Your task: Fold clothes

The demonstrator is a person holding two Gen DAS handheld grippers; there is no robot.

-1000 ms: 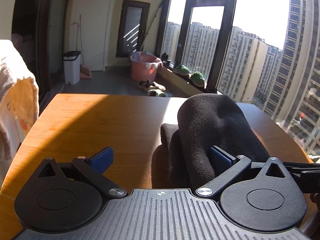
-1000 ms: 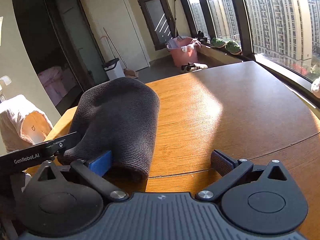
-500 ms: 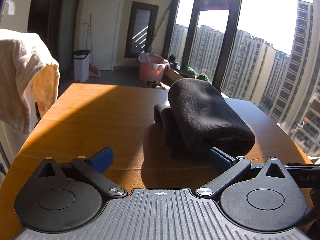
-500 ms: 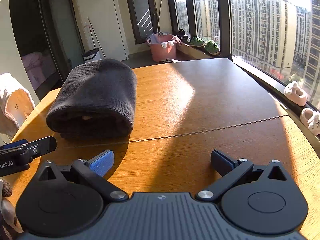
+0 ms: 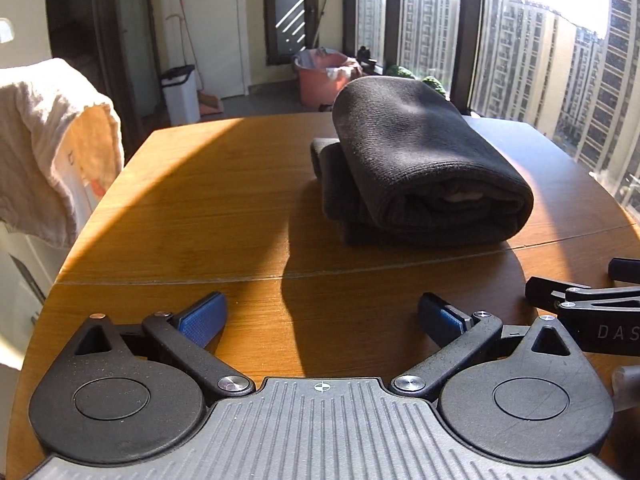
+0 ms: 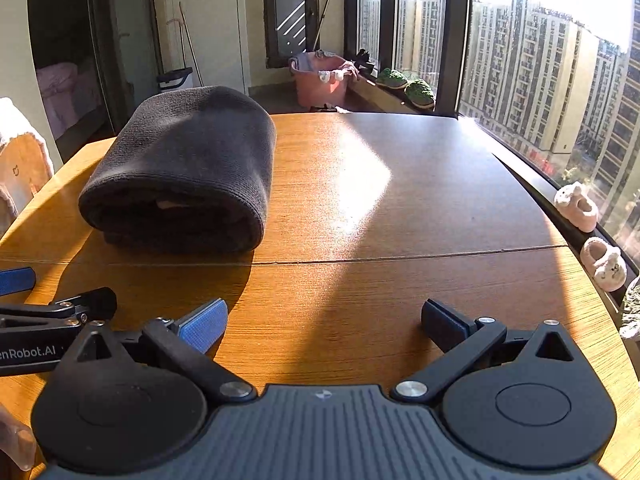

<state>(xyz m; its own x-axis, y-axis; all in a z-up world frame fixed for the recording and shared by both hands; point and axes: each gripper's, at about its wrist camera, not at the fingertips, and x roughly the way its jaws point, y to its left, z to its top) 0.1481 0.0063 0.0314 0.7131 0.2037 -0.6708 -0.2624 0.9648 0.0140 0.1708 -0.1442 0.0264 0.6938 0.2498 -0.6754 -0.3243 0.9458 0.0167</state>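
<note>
A dark grey knitted garment (image 5: 416,168) lies folded in a thick bundle on the wooden table (image 5: 200,200); it also shows in the right wrist view (image 6: 188,172). My left gripper (image 5: 322,316) is open and empty, well back from the bundle's near edge. My right gripper (image 6: 324,320) is open and empty, back from the bundle and to its right. Each gripper's fingers show at the edge of the other's view.
A cream cloth (image 5: 52,148) hangs over a chair at the table's left. A pink basin (image 6: 322,80) and a white bin (image 5: 180,94) stand on the floor beyond. Fluffy slippers (image 6: 592,236) sit on the sill by the windows at right.
Both grippers have let go of the garment and pulled back toward the table's near edge. The bundle now lies on the table by itself.
</note>
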